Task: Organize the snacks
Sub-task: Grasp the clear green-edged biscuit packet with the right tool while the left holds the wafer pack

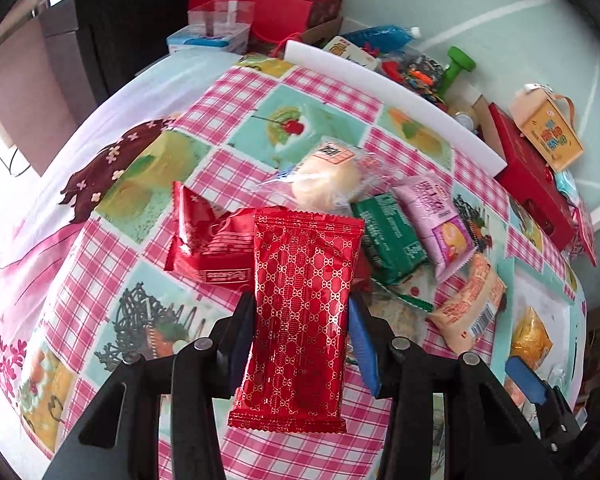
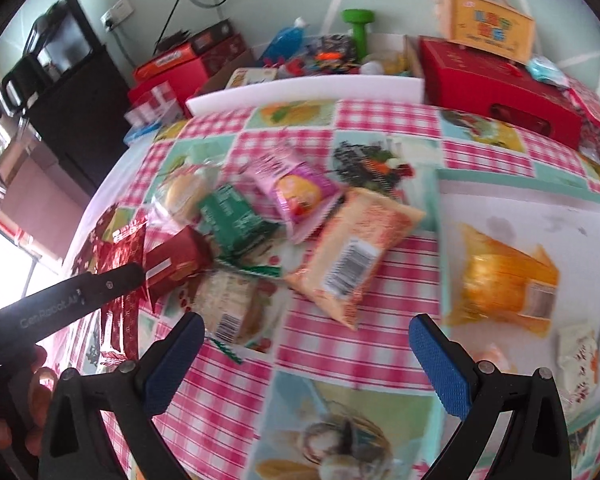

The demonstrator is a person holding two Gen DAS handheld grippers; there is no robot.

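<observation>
My left gripper point(image 1: 300, 312) is shut on a red patterned snack packet point(image 1: 300, 312) and holds it above the checked tablecloth point(image 1: 100, 264). Behind it lie a red box-shaped pack point(image 1: 208, 240), a bun in clear wrap point(image 1: 324, 180), a green pack point(image 1: 388, 236), a pink pack point(image 1: 436, 220) and an orange pack point(image 1: 472, 300). My right gripper point(image 2: 304, 344) is open and empty, above the cloth in front of the orange pack point(image 2: 356, 252) and a clear-wrapped sandwich pack point(image 2: 232, 300). A yellow pack point(image 2: 504, 276) lies on a white tray point(image 2: 540, 208) to the right.
A white foam strip point(image 1: 400, 96) edges the far side of the table. Behind it stand red boxes point(image 1: 532, 184), a small orange carton point(image 1: 548, 128), a green dumbbell point(image 1: 458, 68) and toys. More small packs point(image 2: 580, 356) lie at the tray's right side.
</observation>
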